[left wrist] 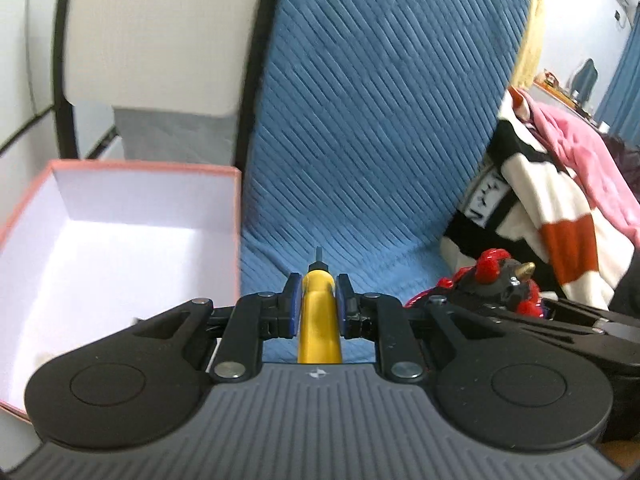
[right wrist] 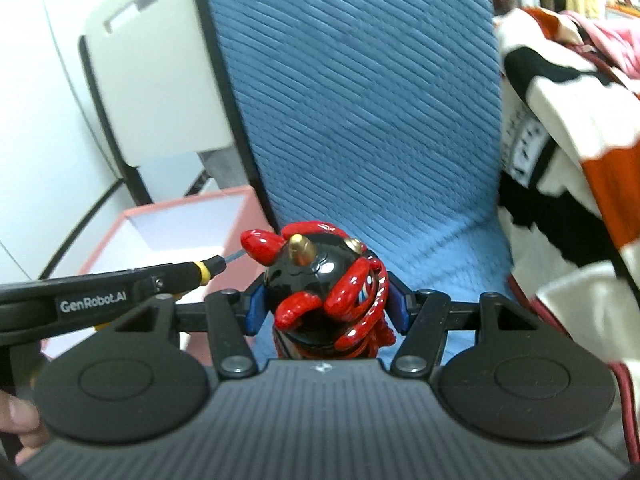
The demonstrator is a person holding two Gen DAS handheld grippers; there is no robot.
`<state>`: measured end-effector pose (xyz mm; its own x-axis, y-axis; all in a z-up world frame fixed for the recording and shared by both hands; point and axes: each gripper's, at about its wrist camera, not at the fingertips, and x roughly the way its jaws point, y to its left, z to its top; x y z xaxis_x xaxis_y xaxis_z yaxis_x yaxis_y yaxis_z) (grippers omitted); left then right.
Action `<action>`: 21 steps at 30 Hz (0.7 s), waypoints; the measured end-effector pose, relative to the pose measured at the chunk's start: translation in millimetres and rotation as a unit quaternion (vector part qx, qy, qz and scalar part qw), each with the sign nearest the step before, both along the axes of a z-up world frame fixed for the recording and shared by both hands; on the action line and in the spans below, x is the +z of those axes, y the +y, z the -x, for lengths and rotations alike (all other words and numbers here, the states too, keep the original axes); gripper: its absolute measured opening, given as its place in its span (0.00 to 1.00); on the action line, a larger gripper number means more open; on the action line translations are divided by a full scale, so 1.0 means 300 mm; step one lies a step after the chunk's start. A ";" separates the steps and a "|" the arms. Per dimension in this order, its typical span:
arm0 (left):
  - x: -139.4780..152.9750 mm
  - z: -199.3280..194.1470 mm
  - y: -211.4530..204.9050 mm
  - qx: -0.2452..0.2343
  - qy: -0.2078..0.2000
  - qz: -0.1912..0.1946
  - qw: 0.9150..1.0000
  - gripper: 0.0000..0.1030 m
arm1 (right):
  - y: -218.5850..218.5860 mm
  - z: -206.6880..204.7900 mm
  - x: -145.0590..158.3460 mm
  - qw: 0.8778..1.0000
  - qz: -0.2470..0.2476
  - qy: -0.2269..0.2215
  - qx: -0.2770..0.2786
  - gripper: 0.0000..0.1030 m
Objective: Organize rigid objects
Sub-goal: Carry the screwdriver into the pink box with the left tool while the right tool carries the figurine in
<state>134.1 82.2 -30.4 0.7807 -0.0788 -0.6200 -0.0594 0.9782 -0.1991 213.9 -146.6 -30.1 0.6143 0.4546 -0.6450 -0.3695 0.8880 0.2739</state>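
Two grippers, one thing each. Left gripper [left wrist: 318, 300] is pinching a yellow screwdriver [left wrist: 319, 320] by its smooth plastic handle, thin metal tip poking forward. Right gripper [right wrist: 325, 306] is clamped on a glossy black and red horned figurine [right wrist: 328, 296], gold horns, round head. Both are held up over a ribbed blue cushion [left wrist: 372, 120]. One open pink cardboard box [left wrist: 120, 208] with white inside sits left, striped blanket [left wrist: 560, 216] right.

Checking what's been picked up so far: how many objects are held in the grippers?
2: a yellow screwdriver in the left gripper, a red-and-black figurine in the right gripper.
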 end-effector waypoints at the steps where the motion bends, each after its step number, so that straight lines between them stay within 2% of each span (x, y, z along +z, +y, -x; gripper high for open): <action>1: 0.015 0.005 0.023 0.004 -0.003 0.000 1.000 0.20 | 0.015 -0.001 0.014 1.000 -0.001 -0.004 0.004 0.60; 12: 0.147 0.089 0.284 0.054 -0.029 -0.014 0.998 0.20 | 0.251 0.021 0.143 0.997 -0.019 -0.036 0.068 0.60; 17: 0.147 0.138 0.411 0.083 -0.023 -0.013 0.996 0.20 | 0.374 0.032 0.147 0.994 -0.026 -0.037 0.104 0.60; 21: 0.101 0.166 0.498 0.103 -0.006 -0.010 0.995 0.20 | 0.462 0.045 0.106 0.992 -0.021 -0.020 0.125 0.60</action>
